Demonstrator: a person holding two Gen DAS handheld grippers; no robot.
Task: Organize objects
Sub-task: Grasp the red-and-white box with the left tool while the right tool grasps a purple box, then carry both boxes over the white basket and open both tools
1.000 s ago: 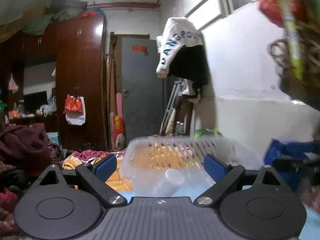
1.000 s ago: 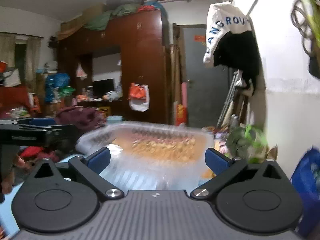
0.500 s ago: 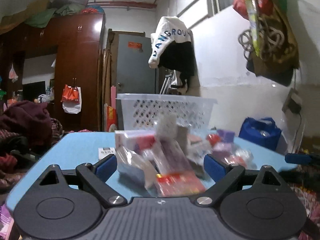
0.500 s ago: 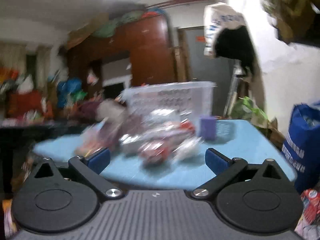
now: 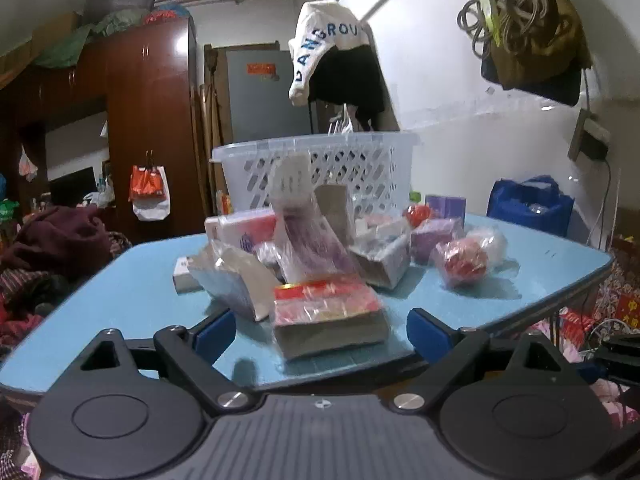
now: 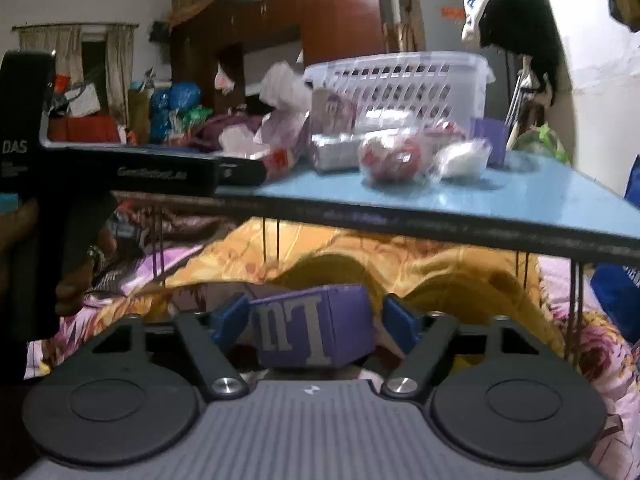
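Task looks barely begun, judging by the lay of things. The white slotted basket (image 5: 320, 168) stands at the far side of the blue desk (image 5: 132, 300), and through its slots I can't tell if anything is inside. Nearly all the goods lie in a loose heap on the desk in front of it: a red wrapped packet (image 5: 328, 316) nearest the left tongs (image 5: 316, 332), a purple-printed bag (image 5: 316, 248) leaning up behind it, a white-and-red tissue pack (image 5: 240, 228), a small carton (image 5: 384, 256), a red ball in clear wrap (image 5: 464, 260) off to the right w/ a white wrapped one just beside it.

Left tongs: jaws wide apart, nothing between them, poised at the near edge of the desk facing the red packet (not touching it, as far as the view shows).

Right tongs (image 6: 316, 322): below desk level, over a flowered bedspread (image 6: 400, 256), jaws closing around a purple box (image 6: 316, 328) that sits between the pads. A thin gap shows on each side, so no firm grip yet.

Left to do, I'd judge: secure the purple box, then sort approx. the whole heap into the basket, one by one.
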